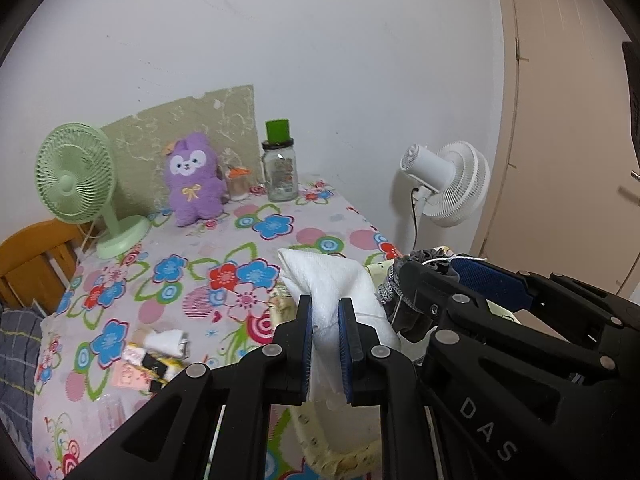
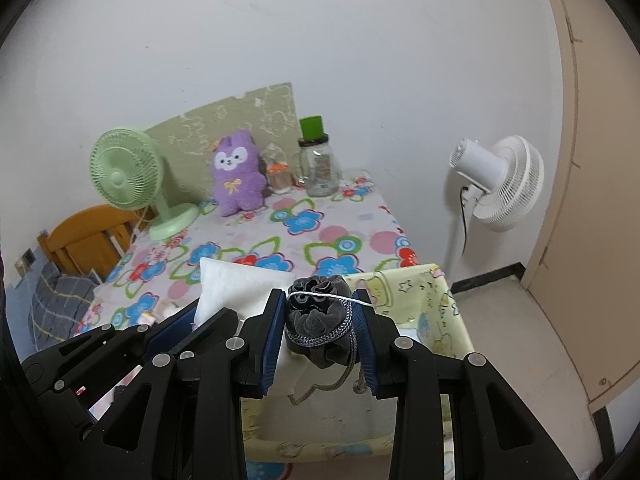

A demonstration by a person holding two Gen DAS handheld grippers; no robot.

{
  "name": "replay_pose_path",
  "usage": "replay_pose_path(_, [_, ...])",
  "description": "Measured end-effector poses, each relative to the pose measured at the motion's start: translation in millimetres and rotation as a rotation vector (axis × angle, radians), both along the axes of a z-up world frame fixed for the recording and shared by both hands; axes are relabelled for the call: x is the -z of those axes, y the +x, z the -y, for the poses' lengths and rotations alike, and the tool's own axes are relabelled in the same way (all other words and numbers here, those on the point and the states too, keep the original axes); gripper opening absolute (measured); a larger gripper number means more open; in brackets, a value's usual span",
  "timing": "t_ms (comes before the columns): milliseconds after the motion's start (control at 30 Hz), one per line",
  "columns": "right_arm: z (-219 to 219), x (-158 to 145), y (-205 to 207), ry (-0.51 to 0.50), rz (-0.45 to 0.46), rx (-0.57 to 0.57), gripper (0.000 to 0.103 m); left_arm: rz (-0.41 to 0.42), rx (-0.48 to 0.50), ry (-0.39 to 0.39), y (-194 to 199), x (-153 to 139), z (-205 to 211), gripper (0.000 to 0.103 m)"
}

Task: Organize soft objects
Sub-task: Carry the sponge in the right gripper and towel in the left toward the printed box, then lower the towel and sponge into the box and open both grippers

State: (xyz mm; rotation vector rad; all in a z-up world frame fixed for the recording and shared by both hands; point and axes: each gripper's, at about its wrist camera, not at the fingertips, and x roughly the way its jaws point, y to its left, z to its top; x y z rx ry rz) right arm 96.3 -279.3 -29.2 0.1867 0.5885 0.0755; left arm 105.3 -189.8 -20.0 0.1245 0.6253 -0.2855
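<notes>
We are carrying two soft things to the yellow box (image 2: 436, 312) at the near edge of the bench (image 1: 200, 272). Our left gripper (image 1: 325, 344) has its fingers squeezed tight on a white cloth (image 1: 332, 280). Our right gripper (image 2: 320, 336) has its fingers squeezed tight on a grey pouch (image 2: 318, 320), with its cord hanging down. Both things are held up just over the open box, side by side. Next, we think, we lower them in and let go, one after the other, so our two grippers do not bump. The white thread (image 2: 332, 295) across the pouch could catch on a finger. More little soft bits (image 1: 160, 356) lie on the bench to the left. The purple plush (image 1: 194, 180), green fan (image 1: 76, 184) and jar (image 1: 280, 168) stand far back, out of our way.
</notes>
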Motion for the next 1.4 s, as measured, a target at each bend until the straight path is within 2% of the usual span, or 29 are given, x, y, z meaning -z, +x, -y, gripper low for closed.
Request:
replay_pose_path(200, [12.2, 16.2, 17.8, -0.002, -0.039, 0.028, 0.038, -0.040, 0.010, 0.008, 17.4, 14.2, 13.2, 0.011])
replay_pose_path(333, [17.3, 25.0, 27.7, -0.006, -0.058, 0.046, 0.038, -0.065, 0.014, 0.011, 27.2, 21.4, 16.6, 0.018])
replay_pose_path(367, [18.8, 27.0, 30.1, -0.005, -0.063, 0.052, 0.038, -0.075, 0.014, 0.011, 29.9, 23.1, 17.2, 0.022])
replay_pose_path(400, [20.0, 28.3, 31.9, -0.003, -0.065, 0.056, 0.038, -0.083, 0.008, 0.014, 32.3, 24.5, 17.5, 0.032])
replay_pose_path(467, [22.3, 31.5, 35.9, -0.005, -0.075, 0.065, 0.039, -0.086, -0.003, 0.026, 34.3, 25.9, 18.4, 0.041])
replay_pose_path(533, [24.2, 33.6, 37.9, -0.005, -0.085, 0.067, 0.045, -0.090, -0.005, 0.035, 35.3, 26.8, 19.8, 0.061])
replay_pose_path(600, [25.8, 33.8, 37.1, -0.008, -0.083, 0.078, 0.067, -0.085, -0.010, 0.042, 34.3, 26.4, 20.4, 0.072])
replay_pose_path(700, [27.7, 31.1, 34.5, -0.014, -0.061, 0.092, 0.082, -0.072, -0.005, 0.040, 33.3, 22.7, 19.3, 0.084])
replay_pose_path(833, [27.0, 27.3, 30.4, -0.021, -0.054, 0.095, 0.084, -0.051, -0.010, 0.044, 27.6, 18.1, 16.9, 0.095])
replay_pose_path(1400, [-5.6, 3.3, -13.9, -0.035, 0.005, 0.098, 0.095, 0.015, -0.016, 0.023, -16.4, -3.7, -18.8, 0.098])
